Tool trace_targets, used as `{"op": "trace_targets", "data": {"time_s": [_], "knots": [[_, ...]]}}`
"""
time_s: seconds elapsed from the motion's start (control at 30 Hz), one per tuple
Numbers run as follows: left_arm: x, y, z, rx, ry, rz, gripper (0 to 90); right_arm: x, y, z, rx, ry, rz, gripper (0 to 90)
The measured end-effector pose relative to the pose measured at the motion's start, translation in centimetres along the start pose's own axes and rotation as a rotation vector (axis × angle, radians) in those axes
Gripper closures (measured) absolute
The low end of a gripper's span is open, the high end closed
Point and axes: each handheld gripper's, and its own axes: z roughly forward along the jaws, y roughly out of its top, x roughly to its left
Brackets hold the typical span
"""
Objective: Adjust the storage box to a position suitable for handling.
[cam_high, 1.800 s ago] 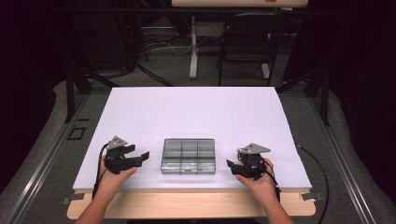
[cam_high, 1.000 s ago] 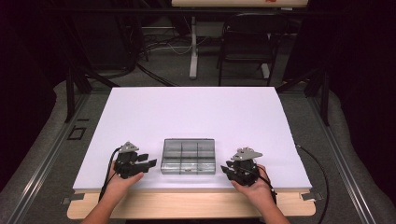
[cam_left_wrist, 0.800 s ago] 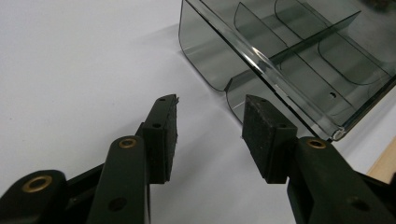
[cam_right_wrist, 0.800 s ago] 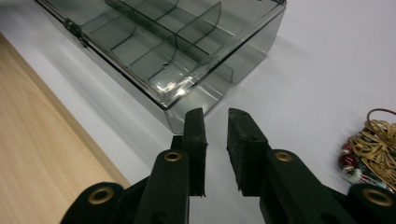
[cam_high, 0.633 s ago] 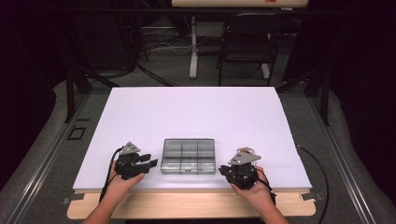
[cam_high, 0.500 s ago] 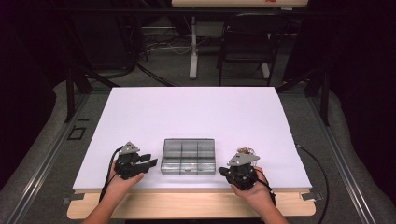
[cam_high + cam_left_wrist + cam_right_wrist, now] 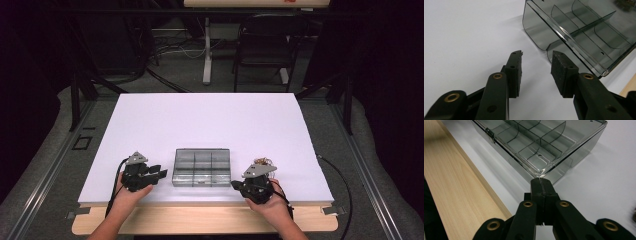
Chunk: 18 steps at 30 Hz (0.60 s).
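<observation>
A clear smoky plastic compartment box point(image 7: 201, 167) lies with its lid down near the front of the white table point(image 7: 210, 125). My left gripper point(image 7: 158, 173) sits just left of the box, jaws open and empty. In the left gripper view the box point(image 7: 579, 32) lies ahead to the right, just past the left gripper point(image 7: 536, 67). My right gripper point(image 7: 234, 185) rests at the box's front right corner, jaws pressed together with nothing between them. In the right gripper view the right gripper point(image 7: 541, 185) nearly touches the corner of the box point(image 7: 541, 142).
The table's wooden front edge point(image 7: 200, 220) runs just below both hands. A small bundle of thin wires point(image 7: 264, 162) lies behind the right gripper. A chair point(image 7: 262, 45) and a stand point(image 7: 206, 50) are beyond the far edge.
Both grippers have moved inward toward the box, the left from the left and the right toward its front right corner. The box has not moved.
</observation>
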Motion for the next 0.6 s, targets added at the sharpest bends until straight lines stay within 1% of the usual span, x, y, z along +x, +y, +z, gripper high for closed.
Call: {"op": "trace_targets", "data": {"time_s": [0.3, 0.47, 0.5, 0.6], "knots": [[-0.07, -0.01, -0.09, -0.005, -0.004, 0.002, 61.8, 0.01, 0.06, 0.04, -0.013, 0.009, 0.004, 90.0], [-0.16, 0.02, -0.17, -0.007, -0.008, 0.001, 62.8, 0.06, 0.10, -0.08, -0.021, 0.004, 0.002, 90.0], [-0.23, 0.03, -0.20, -0.010, -0.001, 0.004, 63.3, 0.05, 0.13, -0.12, -0.029, 0.005, 0.005, 90.0], [-0.34, 0.05, -0.31, -0.016, -0.008, 0.006, 63.8, 0.07, 0.17, -0.20, -0.036, 0.003, 0.008, 90.0]]}}
